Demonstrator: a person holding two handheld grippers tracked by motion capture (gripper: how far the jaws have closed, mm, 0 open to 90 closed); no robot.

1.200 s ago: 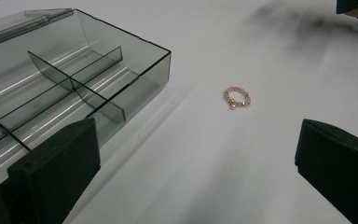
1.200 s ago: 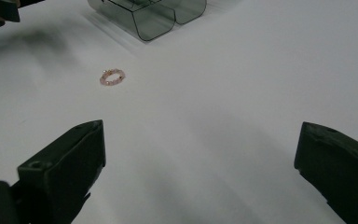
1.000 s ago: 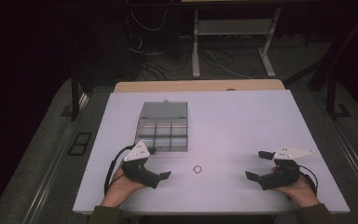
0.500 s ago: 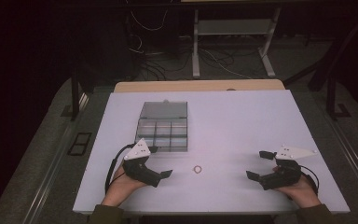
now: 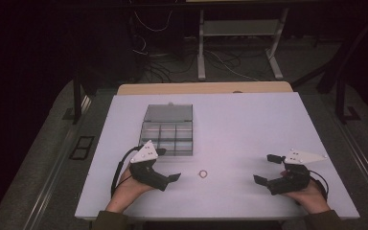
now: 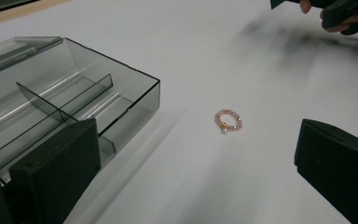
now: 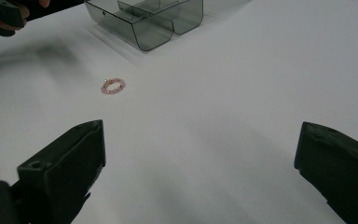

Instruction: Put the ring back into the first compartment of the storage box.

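**Left gripper view: bead ring lies ahead, between wide jaws**

A small pink-and-gold beaded ring (image 6: 229, 121) lies flat on the white matte tabletop (image 6: 242, 56), ahead of the left gripper (image 5: 165, 165) and between the lines of its wide-spread, empty jaws. Being round, it offers no long axis. The right gripper (image 5: 266, 168), also wide and empty, sits farther off, so the left hand is nearer. A smoked clear-plastic compartment box (image 6: 60, 98) stands just beyond the left jaw. Dim room, cables behind.
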